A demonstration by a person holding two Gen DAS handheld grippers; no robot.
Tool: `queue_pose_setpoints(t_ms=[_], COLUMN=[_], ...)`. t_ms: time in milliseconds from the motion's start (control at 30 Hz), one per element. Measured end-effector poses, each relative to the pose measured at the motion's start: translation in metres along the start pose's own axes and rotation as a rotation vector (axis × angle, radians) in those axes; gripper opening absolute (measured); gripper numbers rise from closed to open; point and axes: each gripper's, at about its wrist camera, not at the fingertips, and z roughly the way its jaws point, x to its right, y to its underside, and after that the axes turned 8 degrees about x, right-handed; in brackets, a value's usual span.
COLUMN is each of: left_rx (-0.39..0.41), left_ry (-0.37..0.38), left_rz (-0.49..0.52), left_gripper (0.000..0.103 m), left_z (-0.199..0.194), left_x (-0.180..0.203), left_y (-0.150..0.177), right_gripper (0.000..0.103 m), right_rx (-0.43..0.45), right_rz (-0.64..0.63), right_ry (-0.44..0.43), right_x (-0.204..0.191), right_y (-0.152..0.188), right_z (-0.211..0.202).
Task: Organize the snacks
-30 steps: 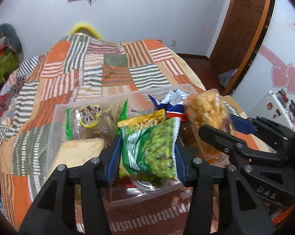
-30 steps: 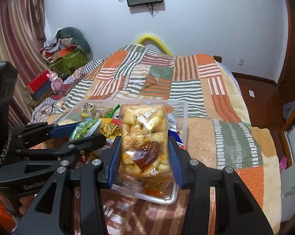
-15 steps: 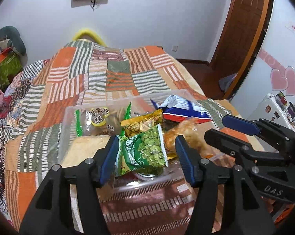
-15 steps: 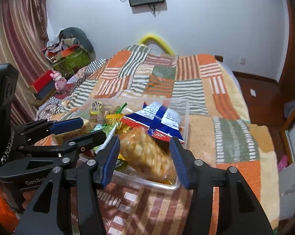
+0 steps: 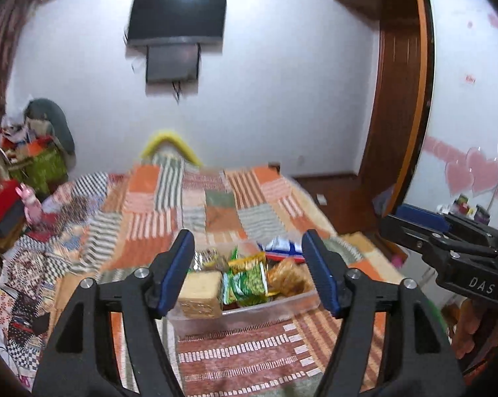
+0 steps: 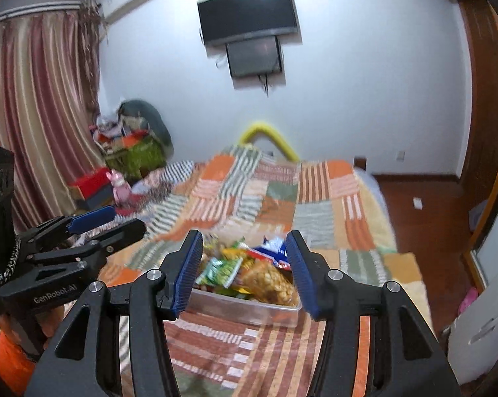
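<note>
Nearest, the left gripper [image 5: 249, 273] and right gripper [image 6: 244, 269] both hang released and empty above the striped bedspread [image 5: 242, 354]. Just beyond, the clear plastic bin [image 6: 245, 307] holds the green pea bag [image 5: 250, 281], puffed-snack bag [image 6: 270, 283] and blue-and-white packet [image 6: 272, 251]. Filling looks finished; the next move would be finding any stray snack farther off

A clear plastic bin [image 5: 268, 311] lies ahead of both spread tools, holding a green pea bag [image 5: 250, 281], a puffed-snack bag [image 6: 272, 284], a blue-white packet [image 6: 273, 251] and a pale cake block [image 5: 201, 292].
</note>
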Motion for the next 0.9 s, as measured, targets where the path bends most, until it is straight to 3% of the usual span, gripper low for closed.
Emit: queue_pose_setpoints(t_ms=[267, 367, 800, 900], left_rx=[0.170, 0.203, 0.236, 0.238], left_ry=[-0.046, -0.060, -0.082, -0.090], left_rz=[0.015, 0.024, 0.027, 0.032], left_gripper=[0.092, 0.098, 0.103, 0.103], left_z=[-0.085, -0.104, -0.134, -0.137], left_x=[0.007, 0.010, 0.015, 0.015], left_y=[-0.018, -0.021, -0.013, -0.010], right_gripper=[0.056, 0.065, 0.102, 0.103], right_rx=[0.146, 0.186, 0.266, 0.274], right_rz=[-0.029, -0.033, -0.050, -0.055], right_ry=[-0.013, -0.014, 0.042, 0.059], right_x=[-0.029, -0.034, -0.048, -0.048], right_y=[-0.015, -0.016, -0.012, -0.011], right_z=[-0.063, -0.077, -0.097, -0.098])
